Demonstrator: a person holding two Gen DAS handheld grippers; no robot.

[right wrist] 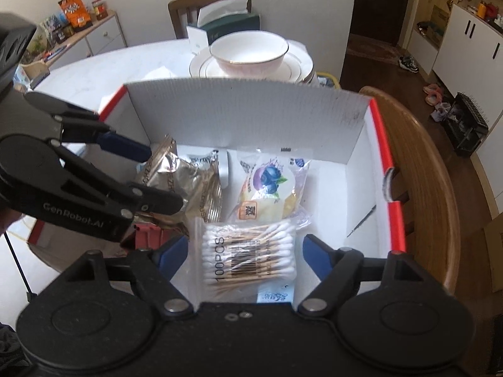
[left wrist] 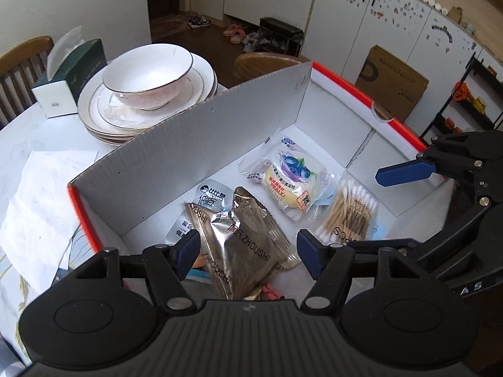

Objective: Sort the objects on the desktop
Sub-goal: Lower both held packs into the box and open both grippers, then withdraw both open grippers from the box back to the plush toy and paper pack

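A white cardboard box with a red rim stands on the table and holds the sorted items. In it lie gold foil snack packets, a white pouch, a blueberry cake packet and a bag of cotton swabs. My left gripper hangs open over the gold packets, its blue pads clear of them. My right gripper is open wide above the cotton swab bag, which lies flat on the box floor beside the cake packet.
Behind the box stands a stack of white plates with a bowl on top, and a green tissue box is beside it. A crumpled white sheet lies left of the box. A wooden chair back curves around the box's right side.
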